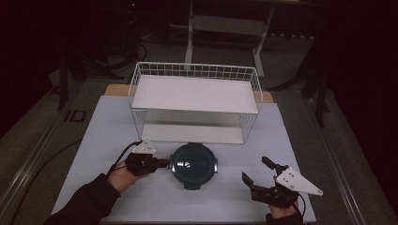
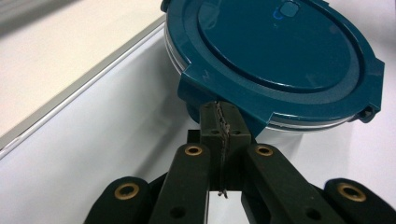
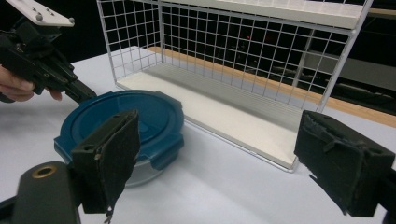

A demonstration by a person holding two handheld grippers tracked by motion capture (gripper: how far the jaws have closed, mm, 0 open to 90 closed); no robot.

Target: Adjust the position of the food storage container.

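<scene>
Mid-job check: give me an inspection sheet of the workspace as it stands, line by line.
Surface: white table top, bare around the items.
Job's things: round container with blue lid, lid on, in front of the white wire shelf rack; rack shelves bare.
Clutter: nothing seen.
Grippers: left tongs closed, tips at a lid tab; whether they pinch it is unclear. Right tongs open, apart from the container.
Cables: black cable trails from the left tongs.
Surroundings: dark room, table legs behind.
</scene>
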